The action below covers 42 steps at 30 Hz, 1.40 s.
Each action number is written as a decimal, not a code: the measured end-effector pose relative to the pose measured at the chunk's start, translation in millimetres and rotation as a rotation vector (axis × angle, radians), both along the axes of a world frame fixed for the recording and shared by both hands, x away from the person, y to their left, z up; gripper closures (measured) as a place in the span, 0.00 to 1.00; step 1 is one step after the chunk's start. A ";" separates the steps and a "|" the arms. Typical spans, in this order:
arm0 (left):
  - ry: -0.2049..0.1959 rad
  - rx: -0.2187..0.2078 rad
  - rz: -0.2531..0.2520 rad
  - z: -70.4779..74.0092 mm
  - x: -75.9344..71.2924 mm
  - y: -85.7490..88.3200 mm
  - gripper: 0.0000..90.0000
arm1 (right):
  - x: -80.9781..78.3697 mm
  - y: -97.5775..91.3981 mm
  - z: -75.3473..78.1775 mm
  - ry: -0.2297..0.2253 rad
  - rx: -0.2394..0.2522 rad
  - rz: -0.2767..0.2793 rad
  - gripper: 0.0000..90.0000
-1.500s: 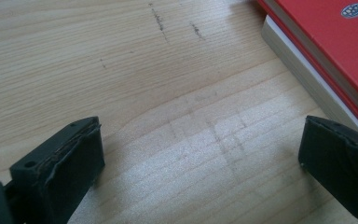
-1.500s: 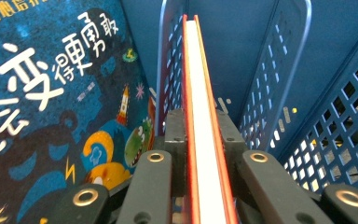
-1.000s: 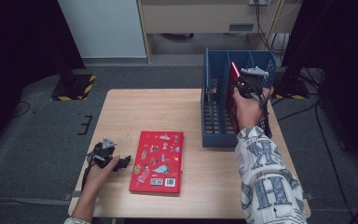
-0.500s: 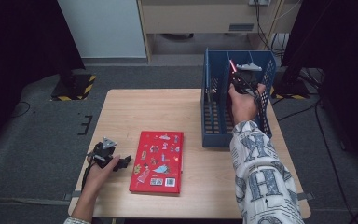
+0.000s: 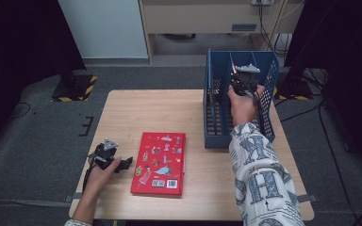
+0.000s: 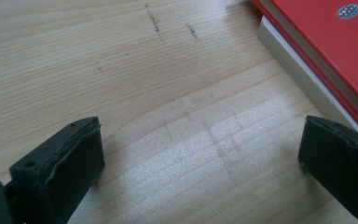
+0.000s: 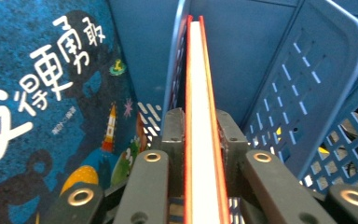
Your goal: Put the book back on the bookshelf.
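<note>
My right gripper (image 7: pixel 200 122) is shut on a thin red book (image 7: pixel 200 70), held edge-on inside the blue basket (image 7: pixel 307 70); its jaws have just been opening a little, and the book is still between the pads. In the high view this gripper (image 5: pixel 238 79) hangs over the basket's (image 5: pixel 217 136) far part, with the red book's tip (image 5: pixel 234 67) poking up. A blue picture book (image 7: pixel 42 93) stands to the left in the basket. A second red book (image 5: pixel 160 162) lies flat on the table. My left gripper (image 5: pixel 124 163) rests open just left of it, nothing between its jaws (image 6: pixel 200 158).
The wooden table (image 5: pixel 169 108) has bare room between the flat red book (image 6: pixel 335 37) and the basket. The basket stands at the table's right side. Dark floor and a cabinet lie beyond the far edge.
My right hand has shifted slightly left and farther into the basket with the red book. The left hand and the flat book have stayed put.
</note>
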<state>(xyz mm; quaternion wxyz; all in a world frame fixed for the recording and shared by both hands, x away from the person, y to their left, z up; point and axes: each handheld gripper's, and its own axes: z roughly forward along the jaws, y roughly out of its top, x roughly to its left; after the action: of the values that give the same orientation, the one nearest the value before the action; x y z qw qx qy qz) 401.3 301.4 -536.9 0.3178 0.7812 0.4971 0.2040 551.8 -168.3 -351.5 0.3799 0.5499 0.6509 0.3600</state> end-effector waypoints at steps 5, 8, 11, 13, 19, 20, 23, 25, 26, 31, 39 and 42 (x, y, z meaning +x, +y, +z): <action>-0.001 0.001 -0.001 -0.1 0.0 -0.1 0.00 | -3.3 4.9 2.7 -0.013 0.011 0.028 0.79; -0.001 0.001 -0.001 -0.1 0.0 -0.2 0.00 | -5.3 4.0 3.0 -0.014 0.020 0.045 0.75; 0.000 -0.001 -0.001 -0.1 0.0 -0.5 0.00 | -8.8 2.0 2.1 -0.019 0.058 0.058 0.68; 0.000 -0.001 -0.001 -0.1 0.0 -0.6 0.00 | -11.3 1.6 1.5 -0.020 0.074 0.068 0.63; 0.003 0.003 -0.005 0.1 0.0 -0.5 0.00 | -17.6 2.0 2.5 -0.037 0.096 0.092 0.49; 0.003 0.003 -0.006 0.1 0.0 -0.5 0.00 | -18.6 2.4 3.3 -0.042 0.104 0.099 0.46; 0.003 0.003 -0.006 0.1 0.0 -0.6 0.00 | -22.3 3.8 5.9 -0.054 0.109 0.116 0.36; 0.003 0.002 -0.007 0.1 0.1 -0.7 0.00 | -25.2 3.6 7.6 -0.046 0.114 0.127 0.30; 0.003 0.002 -0.007 0.1 0.1 -0.7 0.00 | -27.9 3.3 8.3 -0.054 0.115 0.127 0.28; 0.005 0.005 -0.012 0.2 0.3 -0.8 0.00 | -43.6 -4.4 8.7 -0.080 0.128 0.132 0.20; 0.006 0.005 -0.011 0.3 0.5 -1.2 0.00 | -70.9 -19.3 3.1 -0.074 0.103 0.191 0.14; 0.005 0.005 -0.010 0.3 0.4 -1.4 0.00 | -80.7 -21.4 -1.0 -0.062 0.097 0.222 0.12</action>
<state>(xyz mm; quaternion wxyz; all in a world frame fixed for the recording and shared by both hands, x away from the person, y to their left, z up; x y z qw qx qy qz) 401.7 299.9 -536.6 0.3155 0.7850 0.4936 0.2016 471.2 -189.7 -352.5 0.3304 0.4808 0.6777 0.4476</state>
